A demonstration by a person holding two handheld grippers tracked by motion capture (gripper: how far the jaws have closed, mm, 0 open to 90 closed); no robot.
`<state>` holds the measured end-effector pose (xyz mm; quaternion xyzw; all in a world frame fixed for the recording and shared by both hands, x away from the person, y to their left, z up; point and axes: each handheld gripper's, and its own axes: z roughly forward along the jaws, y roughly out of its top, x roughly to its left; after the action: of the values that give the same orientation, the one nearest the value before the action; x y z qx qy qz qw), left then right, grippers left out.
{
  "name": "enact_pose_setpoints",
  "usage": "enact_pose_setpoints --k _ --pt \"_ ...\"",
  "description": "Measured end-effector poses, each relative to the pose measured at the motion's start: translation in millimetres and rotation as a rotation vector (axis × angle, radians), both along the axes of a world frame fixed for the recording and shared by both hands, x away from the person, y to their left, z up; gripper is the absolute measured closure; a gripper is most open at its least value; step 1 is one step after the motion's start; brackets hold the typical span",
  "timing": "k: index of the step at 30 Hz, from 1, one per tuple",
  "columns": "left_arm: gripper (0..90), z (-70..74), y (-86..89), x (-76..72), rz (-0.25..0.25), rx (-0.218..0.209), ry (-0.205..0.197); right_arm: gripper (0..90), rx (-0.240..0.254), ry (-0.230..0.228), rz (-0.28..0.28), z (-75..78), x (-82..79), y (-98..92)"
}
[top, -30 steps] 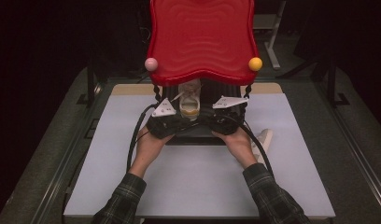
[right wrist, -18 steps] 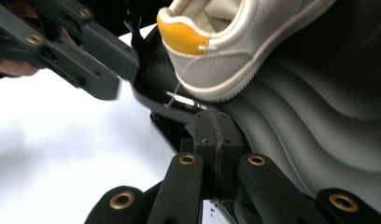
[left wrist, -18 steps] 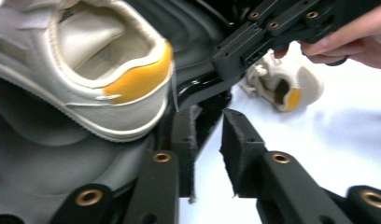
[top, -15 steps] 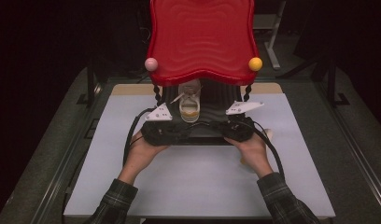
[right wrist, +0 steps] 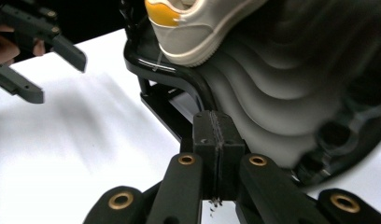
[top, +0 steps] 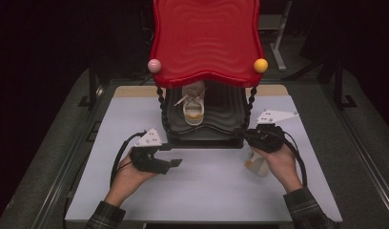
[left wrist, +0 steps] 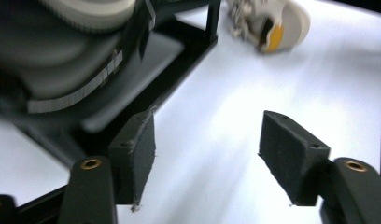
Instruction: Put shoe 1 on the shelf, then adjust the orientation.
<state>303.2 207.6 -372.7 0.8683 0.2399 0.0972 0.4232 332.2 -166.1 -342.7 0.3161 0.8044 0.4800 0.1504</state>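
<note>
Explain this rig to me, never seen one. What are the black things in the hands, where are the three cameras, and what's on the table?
No robot here: a person holds a two-jaw gripper in each hand. The high view looks down from above the person's side; the other two cameras ride on the grippers and look along their black jaws.

On the white table stands a two-tier rack: a red top shelf with a pink ball and a yellow ball at its corners, and a black lower shelf carrying a white sneaker. A second sneaker lies on the table near the person's right hand.

The left gripper is open and holds nothing. The right gripper has its jaws pressed together, empty, close to the lower shelf's rim.
</note>
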Motion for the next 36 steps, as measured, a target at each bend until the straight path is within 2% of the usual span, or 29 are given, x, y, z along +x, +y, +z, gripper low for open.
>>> enact_pose_setpoints --k 4,6,9,12,15,17,19,20,25,32,35,36 --pt "24.8 -18.6 13.3 -13.0 0.01 0.054 0.023 88.1 -0.007 -0.005 -0.029 -3.8 -1.5 -14.0" --pt "17.6 -28.2 19.8 -18.4 0.003 0.085 0.046 87.5 -0.025 -0.003 -0.044 -7.5 -0.4 -21.3" --pt "14.0 -40.3 29.1 -26.8 0.007 0.141 0.036 87.5 -0.056 0.001 -0.066 -13.5 2.8 -34.9" --pt "13.4 -51.6 42.3 -30.0 0.035 0.183 0.036 89.1 -0.07 0.011 -0.096 -19.8 4.6 -49.2" --pt "13.5 -61.1 54.8 -29.6 0.066 0.181 0.055 89.5 -0.084 0.028 -0.126 -27.5 5.4 -62.9" --pt "13.4 -65.5 59.7 -29.9 0.083 0.183 0.052 89.7 -0.087 0.05 -0.141 -31.9 6.2 -71.1" --pt "13.4 -71.1 62.8 -29.8 0.09 0.199 0.063 89.7 -0.086 0.061 -0.157 -36.0 6.8 -78.4" --pt "13.1 -72.9 65.2 -30.0 0.094 0.17 0.062 89.7 -0.087 0.061 -0.163 -37.7 7.4 -81.6" --pt "13.1 -79.0 71.4 -33.2 0.086 0.11 0.026 89.7 -0.085 0.071 -0.189 -41.8 6.6 -91.1" --pt "13.2 -79.5 72.2 -33.5 0.086 0.105 0.025 89.6 -0.097 0.074 -0.207 -44.3 5.7 -94.8" --pt "13.2 -79.7 72.2 -33.6 0.087 0.104 0.024 89.7 -0.109 0.09 -0.217 -47.7 5.7 -97.2" --pt "13.2 -79.7 72.1 -33.6 0.086 0.104 0.024 89.7 -0.096 0.09 -0.219 -48.5 5.2 -98.8"
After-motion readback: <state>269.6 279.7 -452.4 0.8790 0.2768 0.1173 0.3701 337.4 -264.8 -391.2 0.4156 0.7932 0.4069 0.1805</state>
